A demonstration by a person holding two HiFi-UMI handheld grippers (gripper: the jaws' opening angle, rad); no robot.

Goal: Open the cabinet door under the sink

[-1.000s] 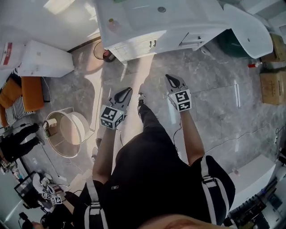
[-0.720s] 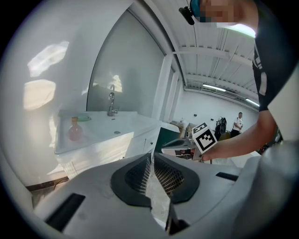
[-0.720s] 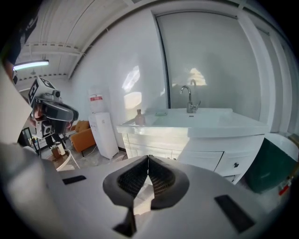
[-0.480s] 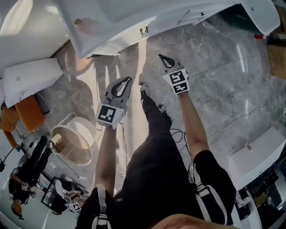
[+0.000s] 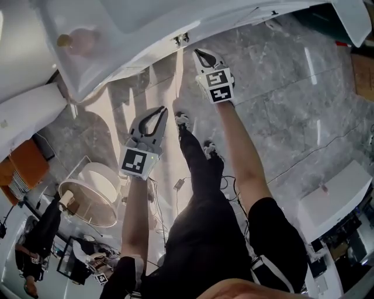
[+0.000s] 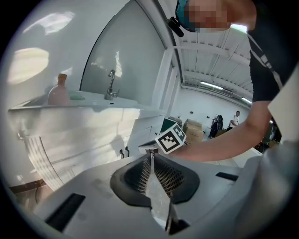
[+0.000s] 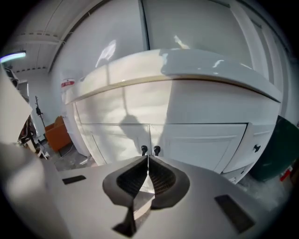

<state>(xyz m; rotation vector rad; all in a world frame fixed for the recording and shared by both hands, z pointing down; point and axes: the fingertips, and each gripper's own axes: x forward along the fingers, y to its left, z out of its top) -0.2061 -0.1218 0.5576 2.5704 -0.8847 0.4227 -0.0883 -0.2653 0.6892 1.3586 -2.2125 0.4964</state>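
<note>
Up at the top of the head view I see the white sink [image 5: 134, 17] with a pink bottle [image 5: 79, 41] on its counter, and below its edge a pair of dark knobs [image 5: 181, 40]. My right gripper [image 5: 200, 54] reaches up with its tip just beside those knobs. My left gripper [image 5: 161, 112] hangs lower and well apart from them, over the grey marble floor [image 5: 280, 105].

From the left gripper view, its jaws are pressed together with nothing between them. Beyond their tip I make out the counter with the bottle and a tap [image 6: 111, 85], the two knobs lower down, and the right gripper's marker cube [image 6: 170, 138] on the end of a forearm [image 6: 224, 140].

From the right gripper view, its jaws are likewise pressed together and pinch nothing. Their tip sits just under the two knobs, which stand side by side on either side of the seam between the two cabinet doors [image 7: 201, 142]. I cannot tell whether the tip touches them. Both doors lie flat and shut beneath the counter. An orange seat [image 7: 58, 131] shows at the far left.
</note>
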